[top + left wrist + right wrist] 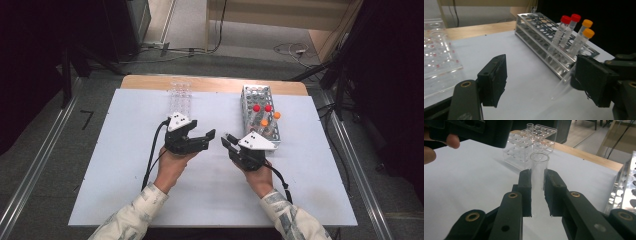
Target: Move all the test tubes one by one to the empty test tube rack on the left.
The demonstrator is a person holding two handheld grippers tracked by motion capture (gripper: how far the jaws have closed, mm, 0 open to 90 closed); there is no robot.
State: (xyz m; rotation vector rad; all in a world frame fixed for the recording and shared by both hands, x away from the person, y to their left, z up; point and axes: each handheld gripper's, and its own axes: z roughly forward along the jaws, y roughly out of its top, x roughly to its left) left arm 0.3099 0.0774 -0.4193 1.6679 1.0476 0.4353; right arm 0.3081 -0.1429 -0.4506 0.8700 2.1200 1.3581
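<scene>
Overhead light is washing the white table (125, 150) bright w/ soft shadows; room edges staying dark, closeups looking slightly blurred.

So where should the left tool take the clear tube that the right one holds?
Probably on the bare upper wall just under the open rim of the clear tube, coming side-on; the right tool already clamps its middle, and the left tool stands open.

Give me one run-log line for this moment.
right claw: shut on clear tube | left claw: open, nothing held | capped tubes: in metal rack
</scene>
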